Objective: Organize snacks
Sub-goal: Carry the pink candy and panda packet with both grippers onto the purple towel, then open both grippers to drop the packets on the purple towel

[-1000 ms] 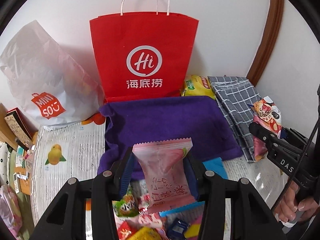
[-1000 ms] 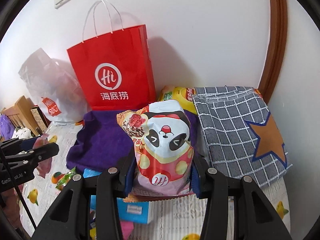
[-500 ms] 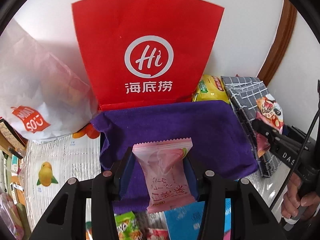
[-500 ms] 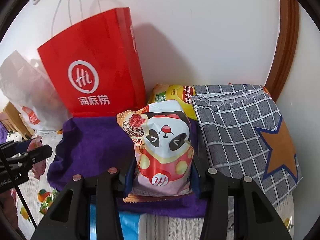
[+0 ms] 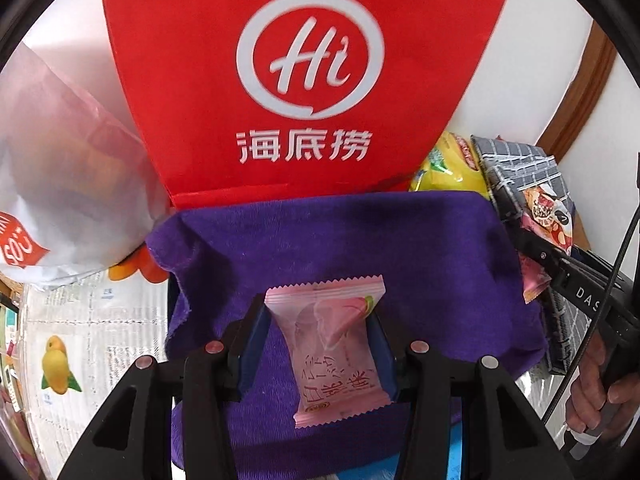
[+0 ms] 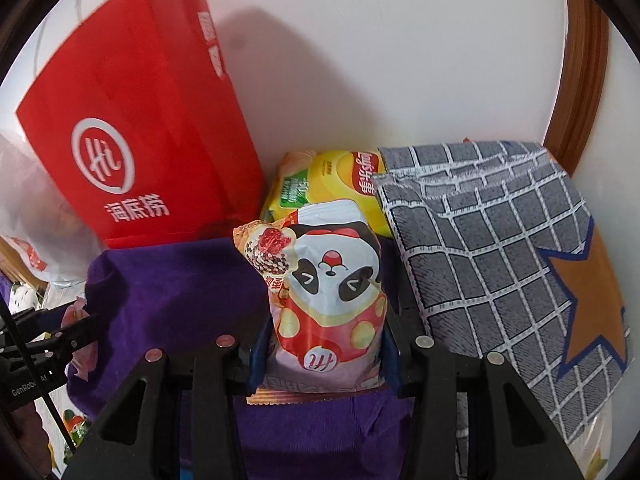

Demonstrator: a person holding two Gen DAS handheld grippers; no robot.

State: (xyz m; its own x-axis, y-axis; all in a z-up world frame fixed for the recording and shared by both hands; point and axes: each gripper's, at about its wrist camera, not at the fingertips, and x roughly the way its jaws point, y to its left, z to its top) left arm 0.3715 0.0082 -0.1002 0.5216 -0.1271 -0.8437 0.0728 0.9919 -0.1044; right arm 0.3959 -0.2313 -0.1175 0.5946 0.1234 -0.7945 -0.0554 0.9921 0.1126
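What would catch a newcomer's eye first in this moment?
The big red paper bag against the wall, behind the purple cloth. Then the two held snacks: a pink wrapped sweet in the left tongs, a panda-print packet in the right tongs.

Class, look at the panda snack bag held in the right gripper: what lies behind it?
Behind the panda snack bag sits a yellow chip bag against the white wall. The panda bag covers the chip bag's lower part, so what it rests on is hidden.
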